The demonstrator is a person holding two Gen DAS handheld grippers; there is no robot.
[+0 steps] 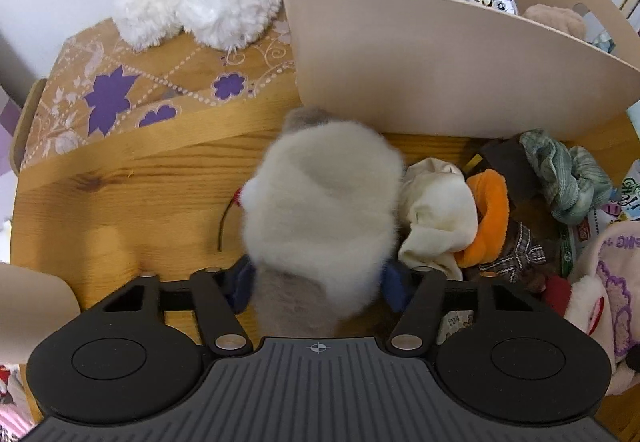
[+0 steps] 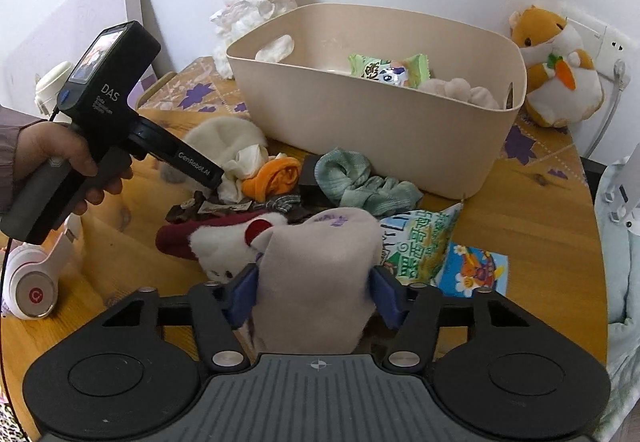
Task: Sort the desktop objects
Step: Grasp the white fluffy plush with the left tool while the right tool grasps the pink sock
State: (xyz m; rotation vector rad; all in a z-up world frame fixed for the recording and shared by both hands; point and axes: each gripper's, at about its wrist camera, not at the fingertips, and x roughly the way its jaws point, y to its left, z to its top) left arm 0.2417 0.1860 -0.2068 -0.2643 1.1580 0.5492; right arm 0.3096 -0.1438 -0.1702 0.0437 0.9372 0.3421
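Wooden tabletop point(image 2: 520, 210) is carrying a beige plastic tub point(image 2: 384, 138); in front of it, the left gripper point(image 1: 318, 282) fingers are pressing a fluffy white plush slipper point(image 1: 320, 202); the right gripper point(image 2: 316, 296) fingers are pinching a pale pink fabric pouch point(image 2: 320, 274) amid the clutter.

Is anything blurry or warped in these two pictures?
Left wrist view: the fluffy white-and-grey plush sock between the fingers is smeared, while the beige plastic bin stays fairly crisp. Right wrist view: mostly sharp, evenly lit; the fisheye bends the round wooden table edge and darkens the corners.
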